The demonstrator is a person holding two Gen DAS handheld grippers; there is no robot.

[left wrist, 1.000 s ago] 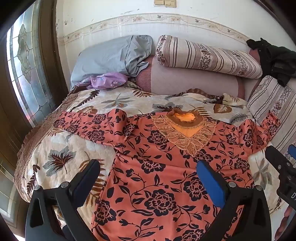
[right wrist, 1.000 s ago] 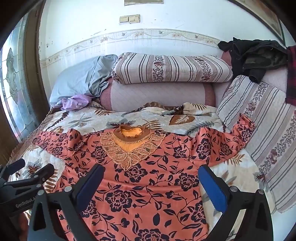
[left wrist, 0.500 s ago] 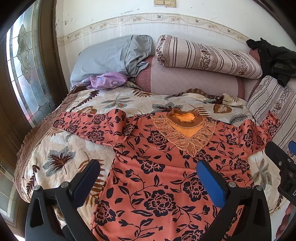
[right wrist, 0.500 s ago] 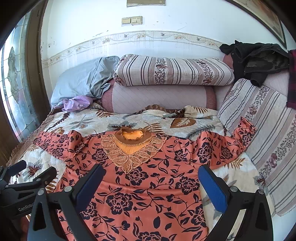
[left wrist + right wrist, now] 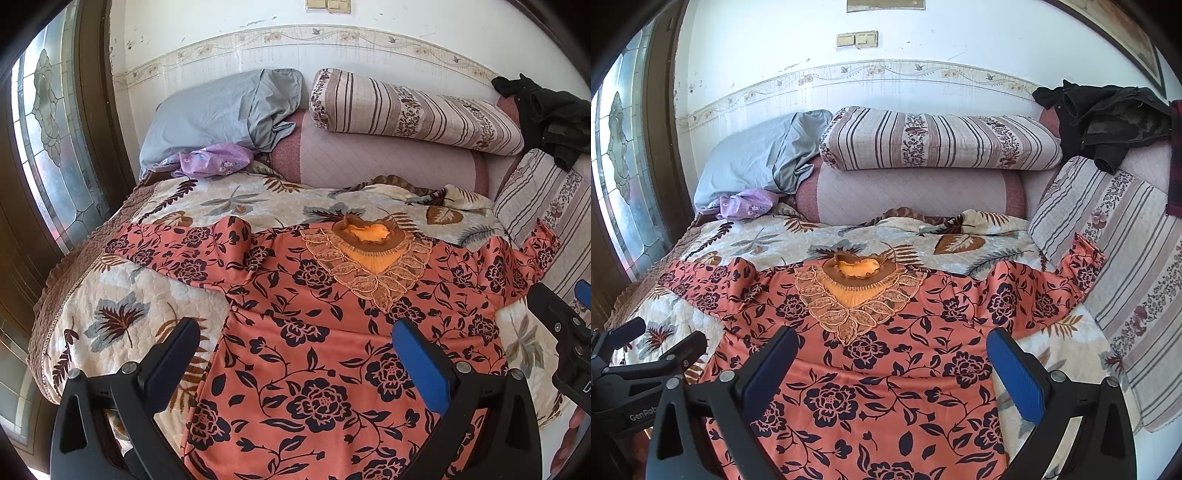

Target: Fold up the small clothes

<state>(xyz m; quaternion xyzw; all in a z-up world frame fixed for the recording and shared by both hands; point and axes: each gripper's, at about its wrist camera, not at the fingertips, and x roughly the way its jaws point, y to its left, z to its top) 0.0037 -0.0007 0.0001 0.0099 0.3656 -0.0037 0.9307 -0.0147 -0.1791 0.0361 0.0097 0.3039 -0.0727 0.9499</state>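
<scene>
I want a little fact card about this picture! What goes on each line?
garment: orange floral blouse, spread flat, front up, sleeves out to both sides
neckline: lace-trimmed collar, pointing toward the pillows
surface: leaf-print quilt on a bed
left gripper: open, above the blouse, holding nothing
right gripper: open, above the blouse, holding nothing
behind: grey pillow, striped bolster, purple cloth, black jacket
folding: not yet begun

An orange blouse (image 5: 314,350) with dark flowers and a lace neckline lies spread flat, front up, on the bedspread (image 5: 122,306), sleeves stretched out, neck toward the pillows.
</scene>
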